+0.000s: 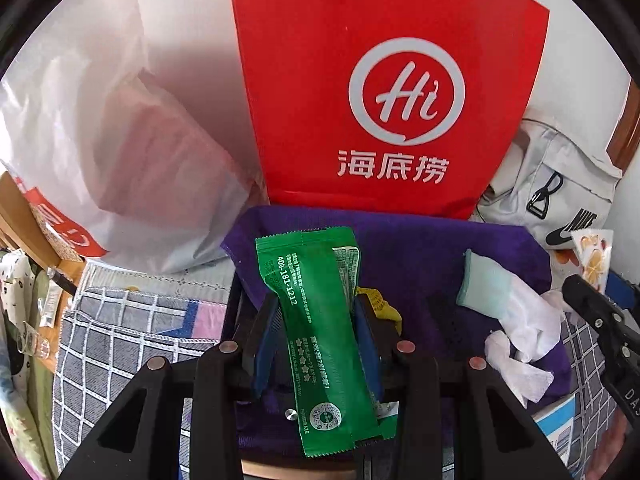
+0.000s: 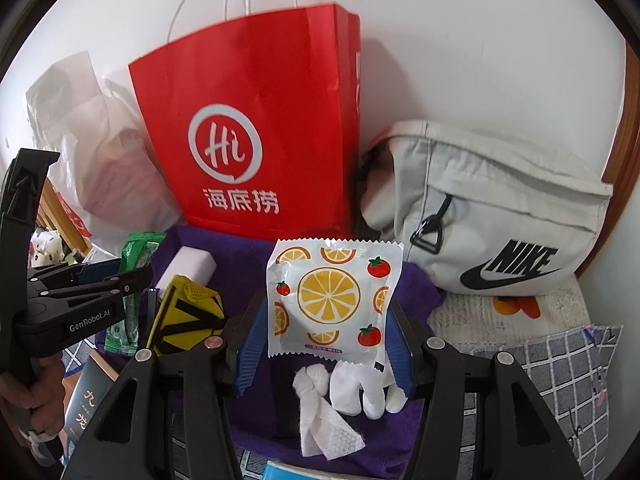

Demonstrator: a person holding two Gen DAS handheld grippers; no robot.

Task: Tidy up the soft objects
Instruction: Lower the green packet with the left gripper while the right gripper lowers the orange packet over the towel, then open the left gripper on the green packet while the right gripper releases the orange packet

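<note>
Left wrist: my left tongs clench green sachet mid-length, light, crinkly, slippery; right tongs clench fruit-print packet, 12 o'clock.

Green sachet — glossy plastic film, showing creases; fruit-print packet — shiny crinkled foil-like wrap with serrated edges. Purple cloth is lying matt and nubbly. Red bag is presenting smooth matt paper; grey pouch, woven fabric. White tissue is looking soft and embossed
</note>
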